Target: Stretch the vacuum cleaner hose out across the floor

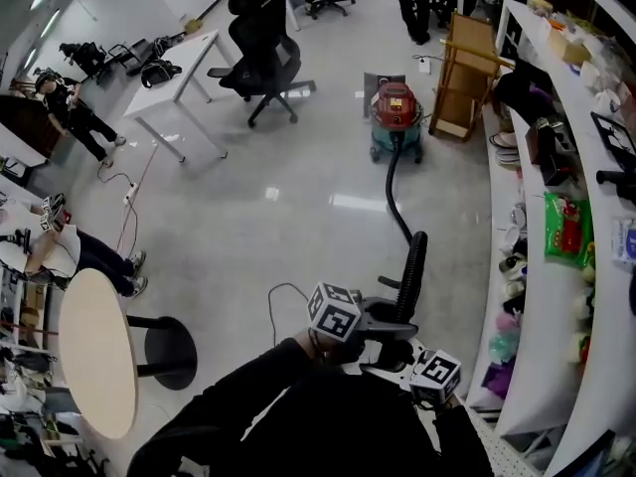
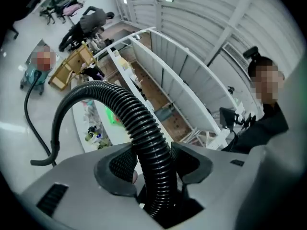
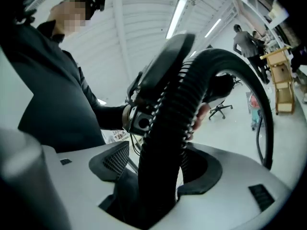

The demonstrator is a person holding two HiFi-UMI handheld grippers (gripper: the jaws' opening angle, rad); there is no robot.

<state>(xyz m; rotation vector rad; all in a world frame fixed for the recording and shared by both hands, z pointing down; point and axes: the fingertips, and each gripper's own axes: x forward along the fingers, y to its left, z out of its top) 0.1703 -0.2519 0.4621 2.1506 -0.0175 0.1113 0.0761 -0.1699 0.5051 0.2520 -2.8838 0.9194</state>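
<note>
We see the pale, glossy floor [image 1: 298,197] filling the middle of the head view. At upper centre-right of that view stands the red and teal vacuum cleaner [image 1: 396,117]. From it the hose [image 1: 397,192] runs down the frame as a thin, smooth black line with a gentle bend. It then thickens into a ribbed black section that lifts toward the lower centre, where both tools meet it. The left gripper [image 2: 153,164] is clamped on the ribbed part, and the hose arches up and over to the left. The right gripper [image 3: 156,164] has its jaws apart with the ribbed hose standing between them and a gap at the left pad.
</note>
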